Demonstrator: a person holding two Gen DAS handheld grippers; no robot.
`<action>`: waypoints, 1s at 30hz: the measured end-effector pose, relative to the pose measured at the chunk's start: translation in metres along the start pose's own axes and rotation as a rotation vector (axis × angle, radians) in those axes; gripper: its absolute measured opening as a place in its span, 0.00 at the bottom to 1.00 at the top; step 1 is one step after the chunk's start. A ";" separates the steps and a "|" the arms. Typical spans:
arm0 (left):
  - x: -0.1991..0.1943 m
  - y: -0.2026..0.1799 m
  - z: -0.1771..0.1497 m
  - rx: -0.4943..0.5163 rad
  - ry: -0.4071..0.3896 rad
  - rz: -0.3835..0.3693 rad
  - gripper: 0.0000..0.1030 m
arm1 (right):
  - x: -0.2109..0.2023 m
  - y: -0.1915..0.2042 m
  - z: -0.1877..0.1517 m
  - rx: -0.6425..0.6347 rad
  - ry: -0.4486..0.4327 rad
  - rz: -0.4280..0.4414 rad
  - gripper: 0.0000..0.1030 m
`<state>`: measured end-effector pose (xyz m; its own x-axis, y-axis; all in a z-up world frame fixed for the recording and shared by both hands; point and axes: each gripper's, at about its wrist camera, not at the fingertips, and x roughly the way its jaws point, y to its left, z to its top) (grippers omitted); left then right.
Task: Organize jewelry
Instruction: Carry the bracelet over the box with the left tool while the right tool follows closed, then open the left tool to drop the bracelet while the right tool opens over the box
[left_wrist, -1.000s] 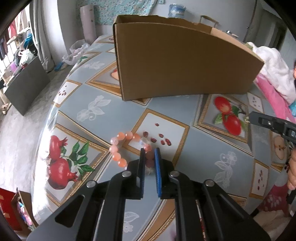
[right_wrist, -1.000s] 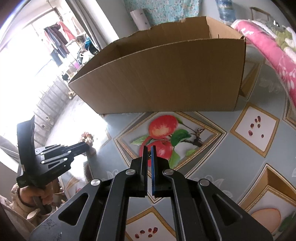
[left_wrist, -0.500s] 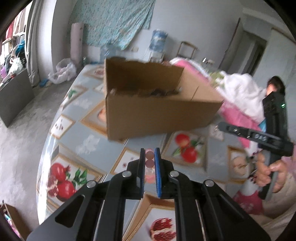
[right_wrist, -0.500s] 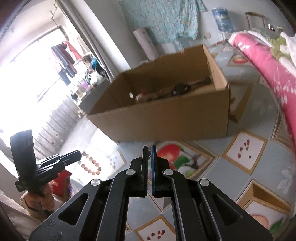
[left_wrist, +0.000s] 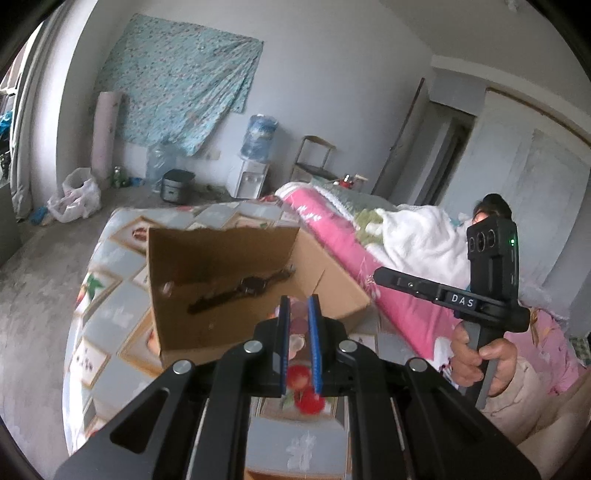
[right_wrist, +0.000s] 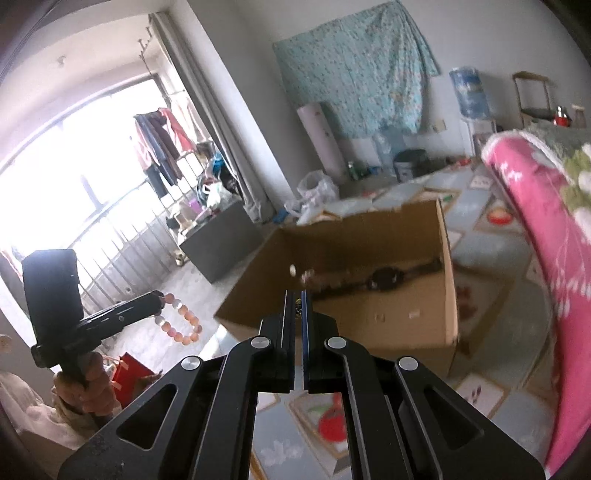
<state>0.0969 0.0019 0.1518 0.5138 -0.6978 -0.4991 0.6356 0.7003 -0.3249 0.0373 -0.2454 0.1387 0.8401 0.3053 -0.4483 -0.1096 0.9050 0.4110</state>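
We carry pink bead bracelet (right_wrist: 180, 320), pinched in left gripper (left_wrist: 299, 325), toward cardboard box (left_wrist: 207, 332) at 11 o'clock. Right gripper (right_wrist: 299, 314) closed, apparently empty. Next: over opening beside wristwatch (left_wrist: 251, 286), release.

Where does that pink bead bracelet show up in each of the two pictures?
Left wrist view: bead bracelet at lower centre, pinched between the blue pads.
Right wrist view: it dangles at left, from the other tool's tip.
Shared landmark: the cardboard box with a watch inside.
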 end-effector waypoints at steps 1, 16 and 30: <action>0.003 0.001 0.004 0.001 0.001 -0.007 0.09 | 0.002 -0.002 0.003 0.002 -0.002 0.003 0.01; 0.167 0.019 0.017 -0.131 0.292 -0.118 0.09 | 0.031 -0.053 0.016 0.100 0.038 -0.017 0.01; 0.193 0.034 0.004 -0.235 0.366 -0.118 0.35 | 0.039 -0.070 0.017 0.154 0.079 0.002 0.01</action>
<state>0.2200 -0.1097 0.0474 0.1806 -0.7054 -0.6854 0.5075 0.6638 -0.5494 0.0865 -0.3014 0.1057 0.7949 0.3348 -0.5059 -0.0234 0.8502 0.5259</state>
